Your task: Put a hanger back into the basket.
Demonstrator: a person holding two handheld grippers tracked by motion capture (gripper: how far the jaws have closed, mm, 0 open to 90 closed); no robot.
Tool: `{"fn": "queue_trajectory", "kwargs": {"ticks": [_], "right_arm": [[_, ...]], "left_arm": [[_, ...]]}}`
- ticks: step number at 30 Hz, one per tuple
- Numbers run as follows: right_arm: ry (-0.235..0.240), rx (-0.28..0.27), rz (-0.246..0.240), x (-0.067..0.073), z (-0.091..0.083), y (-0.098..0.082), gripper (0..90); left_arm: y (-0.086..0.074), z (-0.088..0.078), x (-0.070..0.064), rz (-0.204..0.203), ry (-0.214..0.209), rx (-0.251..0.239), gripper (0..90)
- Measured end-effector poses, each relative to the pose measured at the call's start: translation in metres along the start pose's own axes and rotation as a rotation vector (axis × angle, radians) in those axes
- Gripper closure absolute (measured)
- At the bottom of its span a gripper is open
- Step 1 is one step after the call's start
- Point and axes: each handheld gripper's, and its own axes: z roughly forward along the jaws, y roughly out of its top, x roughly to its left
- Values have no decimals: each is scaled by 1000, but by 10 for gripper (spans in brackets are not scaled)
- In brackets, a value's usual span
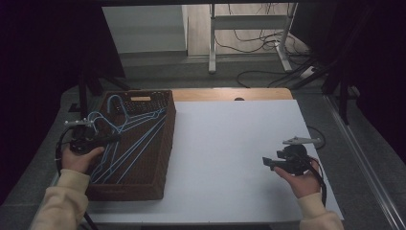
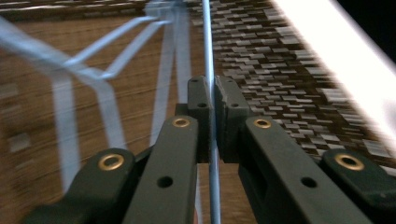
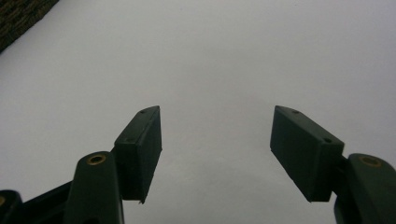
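We see the left gripper [image 1: 112, 139] reaching over the left wall of the dark brown woven basket [image 1: 165, 143], which sits at the table's left side and runs from the near edge toward the far one. Its jaws are clamped on the thin wire of one pale blue wire hanger [image 2: 211, 70]; in the left gripper view the wire runs straight through the narrow slit between the two pads. The rest of the pale blue hangers [image 1: 129, 139] lie piled flat inside the basket, their hooks at the far left corner, so the gripped wire is hemmed in by the basket walls on all sides.

The right gripper [image 1: 265, 162] hovers over the white table top [image 1: 225, 143], near the right edge, with its jaws spread wide and nothing between them. The white surface between the basket's right wall and the right gripper is bare, and we find the same bare stretch toward the far edge, where a strip of light wood [image 1: 230, 94] shows.
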Motion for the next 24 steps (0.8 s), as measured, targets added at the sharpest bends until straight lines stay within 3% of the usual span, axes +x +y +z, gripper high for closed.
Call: {"fn": "queue_trajectory", "kwargs": {"ticks": [2, 4, 8, 17, 20, 24], "right_arm": [[0, 2, 0, 0, 1, 0, 339], [-1, 4, 0, 1, 1, 0, 337], [-1, 8, -1, 1, 2, 0, 335], [6, 9, -8, 1, 2, -1, 321], [18, 1, -30, 3, 3, 0, 310], [46, -4, -70, 6, 3, 1, 298]], "left_arm": [[-2, -1, 3, -17, 49, -7, 784], [-2, -5, 0, -20, 78, -32, 651], [0, -11, -10, 17, 74, -61, 587], [-4, -13, -47, 109, -57, -84, 417], [-6, -13, -59, 130, -114, -93, 380], [-10, -14, -73, 161, -149, -94, 341]]}}
